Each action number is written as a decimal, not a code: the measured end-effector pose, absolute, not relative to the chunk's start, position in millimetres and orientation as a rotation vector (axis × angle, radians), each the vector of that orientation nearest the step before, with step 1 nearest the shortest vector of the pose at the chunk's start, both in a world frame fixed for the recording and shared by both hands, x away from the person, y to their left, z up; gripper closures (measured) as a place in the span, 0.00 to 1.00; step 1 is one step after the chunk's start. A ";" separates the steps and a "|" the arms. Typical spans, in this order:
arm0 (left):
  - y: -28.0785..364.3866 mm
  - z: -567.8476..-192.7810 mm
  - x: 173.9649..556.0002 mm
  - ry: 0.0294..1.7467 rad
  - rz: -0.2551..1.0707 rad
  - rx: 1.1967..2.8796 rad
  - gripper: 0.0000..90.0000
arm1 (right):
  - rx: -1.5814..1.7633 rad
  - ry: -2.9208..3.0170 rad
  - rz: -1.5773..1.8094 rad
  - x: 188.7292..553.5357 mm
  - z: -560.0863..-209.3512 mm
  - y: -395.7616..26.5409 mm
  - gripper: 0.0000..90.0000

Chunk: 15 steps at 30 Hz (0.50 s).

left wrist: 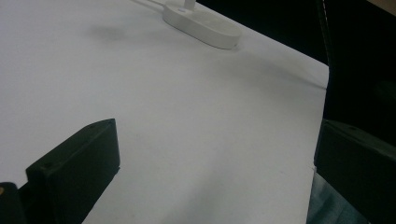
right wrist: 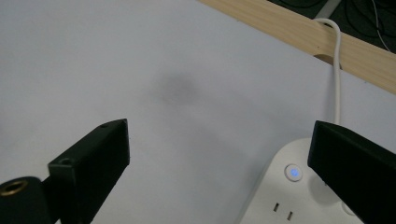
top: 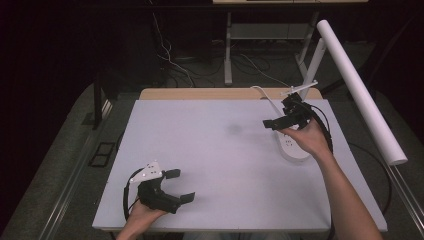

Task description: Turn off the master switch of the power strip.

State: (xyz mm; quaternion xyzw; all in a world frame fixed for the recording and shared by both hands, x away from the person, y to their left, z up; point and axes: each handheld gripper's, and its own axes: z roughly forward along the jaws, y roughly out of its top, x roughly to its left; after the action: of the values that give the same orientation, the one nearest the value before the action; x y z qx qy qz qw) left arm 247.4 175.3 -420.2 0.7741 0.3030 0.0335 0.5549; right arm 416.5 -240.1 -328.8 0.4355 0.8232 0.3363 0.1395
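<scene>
White board: I see a matte white sheet (top: 220, 165) covering nearly the whole tabletop; a strip of pale wood (top: 200, 93) shows along the far edge only.
Near edge: the left gripper (top: 176, 185) sits close to the near left corner, its body over the sheet, the hand (top: 142, 220) coming in from below.
Left gripper state: jaws spread wide, nothing between them; in the left gripper view the right-hand jaw stands past the sheet's edge, over dark floor.
Far right edge: the right gripper (top: 278, 120) hangs over the far right part of the sheet, near the wooden strip and just above the power strip (top: 292, 147).
Right gripper state: jaws spread, pads pressing on nothing; in the right gripper view bare sheet lies between them and the power strip's end (right wrist: 285, 196) lies under the right-hand jaw.
Power strip: white, rounded ends, lying flat near the right edge, long axis running roughly near to far. I see a lit blue button (right wrist: 294, 172) and two slots beside it.
Cord: a white cord (right wrist: 337, 70) leaves the strip's far end and goes over the wooden edge through a notch.
Open room: the middle and the left far part of the sheet are bare; a faint grey smudge (top: 233, 129) marks the middle.
Right side: a white tube (top: 360, 90) slants along the right side of the table, raised above it, well apart from the left gripper.
Room: dark; cables (top: 170, 60) and white table legs (top: 228, 50) on the floor beyond the far edge; grey carpet to both sides.
</scene>
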 end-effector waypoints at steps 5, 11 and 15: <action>176.2 -419.8 247.4 0.723 0.087 1.828 0.00 | 1.238 2.392 0.890 420.6 -331.0 -237.5 0.18; 176.4 -419.6 247.2 0.723 0.090 1.828 0.00 | 1.242 2.392 0.828 428.4 -334.1 -240.4 0.34; 176.1 -419.7 247.6 0.721 0.091 1.830 0.00 | 1.240 2.390 0.810 432.6 -335.0 -241.0 0.41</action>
State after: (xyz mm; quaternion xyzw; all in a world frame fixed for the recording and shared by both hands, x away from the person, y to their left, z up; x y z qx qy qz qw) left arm 247.6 176.1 -419.7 0.7742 0.3049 0.0387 0.5533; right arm 432.6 -241.0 -335.0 0.4351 0.8384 0.2843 0.1642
